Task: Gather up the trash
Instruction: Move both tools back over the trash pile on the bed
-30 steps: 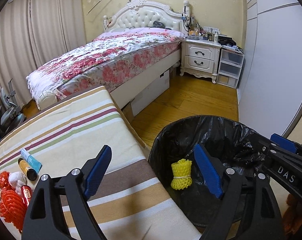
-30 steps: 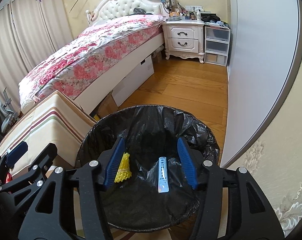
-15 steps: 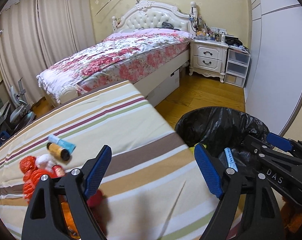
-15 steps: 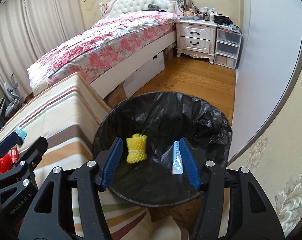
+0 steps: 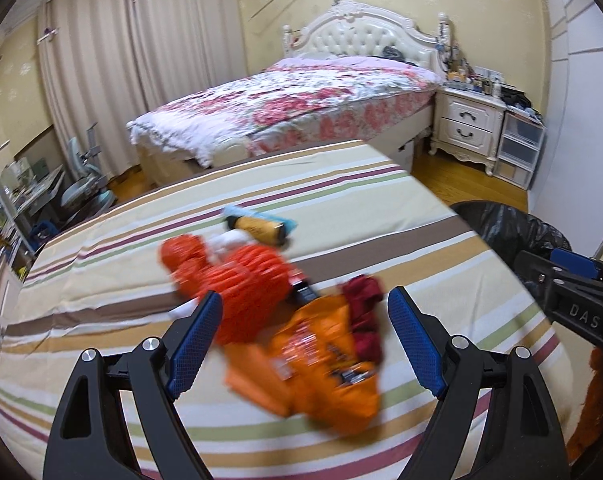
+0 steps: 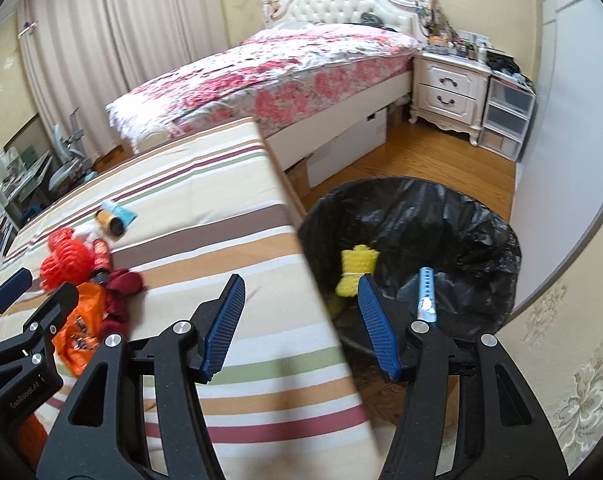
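Note:
On the striped cover (image 5: 341,208) lies a trash pile: a red foam net (image 5: 241,284), an orange wrapper (image 5: 325,360), a dark red scrap (image 5: 365,312) and a yellow-black tube (image 5: 261,230). My left gripper (image 5: 304,300) hangs open just above the wrapper and net, holding nothing. My right gripper (image 6: 301,284) is open and empty over the cover's edge beside the black-bagged bin (image 6: 461,232). Inside the bin lie a yellow foam net (image 6: 357,270) and a blue tube (image 6: 426,292). The right wrist view shows the pile (image 6: 67,260) at the left, under the left gripper (image 6: 37,292).
A flowered bed (image 5: 301,100) stands behind the striped surface, with a white nightstand (image 5: 465,124) and plastic drawers (image 5: 521,148) to its right. Wood floor (image 6: 441,160) lies between bed and bin. A white wardrobe wall (image 6: 561,120) closes the right side.
Both grippers swung left, away from the bin and over the striped cover. The trash pile came from the left edge to under the left gripper. Neither gripper took hold of anything.

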A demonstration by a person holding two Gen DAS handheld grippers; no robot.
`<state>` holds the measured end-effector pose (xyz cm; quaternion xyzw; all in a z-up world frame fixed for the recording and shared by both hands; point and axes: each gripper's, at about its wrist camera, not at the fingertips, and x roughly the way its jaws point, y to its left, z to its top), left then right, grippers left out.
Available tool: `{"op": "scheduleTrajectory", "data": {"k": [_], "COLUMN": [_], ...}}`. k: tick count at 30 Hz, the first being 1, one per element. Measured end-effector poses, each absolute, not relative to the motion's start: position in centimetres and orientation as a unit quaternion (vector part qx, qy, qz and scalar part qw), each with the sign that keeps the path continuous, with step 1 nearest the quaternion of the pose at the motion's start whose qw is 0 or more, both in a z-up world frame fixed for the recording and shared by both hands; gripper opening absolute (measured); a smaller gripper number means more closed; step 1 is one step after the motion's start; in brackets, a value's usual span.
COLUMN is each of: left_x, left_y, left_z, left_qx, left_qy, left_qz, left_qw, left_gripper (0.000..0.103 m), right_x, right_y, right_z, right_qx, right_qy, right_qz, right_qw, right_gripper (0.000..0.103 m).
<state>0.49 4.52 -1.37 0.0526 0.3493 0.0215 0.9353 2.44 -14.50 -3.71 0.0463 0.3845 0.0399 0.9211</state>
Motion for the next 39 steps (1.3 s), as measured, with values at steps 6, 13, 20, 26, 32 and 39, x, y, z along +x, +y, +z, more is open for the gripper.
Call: {"op": "scheduleTrajectory", "data": {"k": [6,13,20,26,32,39], "left_x": [-1.5,-3.5,-5.5,-6.4,-7.0,-6.9], "left_y": [9.8,14.7,18.5,20.8,21.3,21.2], "left_z": [-1.7,-2.6,-3.1,-3.3,-3.5,-4.0], "left_qx": [0.029,0.003,-0.015,-0.032,-0.041,-0.044], "left_qy": [0.354,0.364,0.368,0.365,0.366,0.369], "left_qz": [0.078,0.128,0.161,0.182,0.187,0.179], "left_qw": [0.932,0.922,0.916,0.912,0.911,0.911], "left_gripper": [0.082,0.082,0.082,0.082,0.082,0.082], "right_x": [1.5,0.0,-0.9,-1.6,-1.5,-2.0], "right_y": [-10.2,-4.9,-1.6,0.6,2.1,2.3], "right_z": [-3.5,-3.2,-2.8,-3.2,-4.6,-4.9], "right_qx": [0.022,-0.013,-0.035,-0.058,-0.079,-0.092], "right_qy": [0.387,0.388,0.387,0.393,0.41,0.403], "right_qz": [0.083,0.133,0.166,0.189,0.198,0.194], "right_qw": [0.918,0.912,0.906,0.898,0.887,0.89], "right_gripper": [0.057,0.057,0.057,0.057,0.045,0.041]}}
